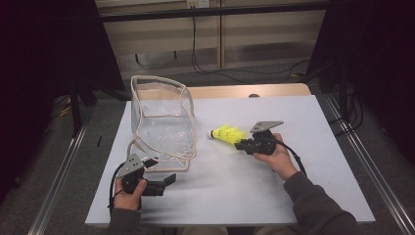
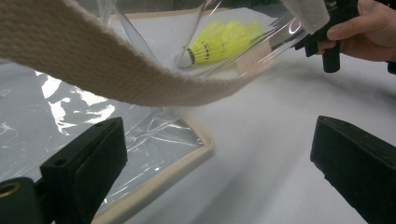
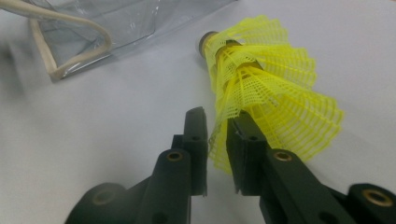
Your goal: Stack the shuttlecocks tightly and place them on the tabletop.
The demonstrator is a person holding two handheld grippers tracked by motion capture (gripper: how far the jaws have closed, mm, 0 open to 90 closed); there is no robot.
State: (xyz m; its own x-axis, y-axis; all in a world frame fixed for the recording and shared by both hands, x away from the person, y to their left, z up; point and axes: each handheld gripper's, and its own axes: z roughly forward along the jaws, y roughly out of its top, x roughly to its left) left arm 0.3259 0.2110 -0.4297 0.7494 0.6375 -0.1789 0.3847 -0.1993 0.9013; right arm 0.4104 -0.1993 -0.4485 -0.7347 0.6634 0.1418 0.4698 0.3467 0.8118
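Shuttlecocks, yellow plastic ones stacked in a row, sit pinched by the skirt in my right gripper, which is nearly closed on them. They hang just above the white desk, cork tip pointing at the clear plastic bag with cream cloth trim. My left gripper is wide open and holds nothing, right beside the bag's bottom edge. Open desk lies between bag and shuttlecocks.

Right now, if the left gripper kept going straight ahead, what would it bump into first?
Probably the clear bag with its cream strap. The left gripper is open and points along the bag's near edge, so depth is hard to judge; the yellow shuttlecock lies farther on.
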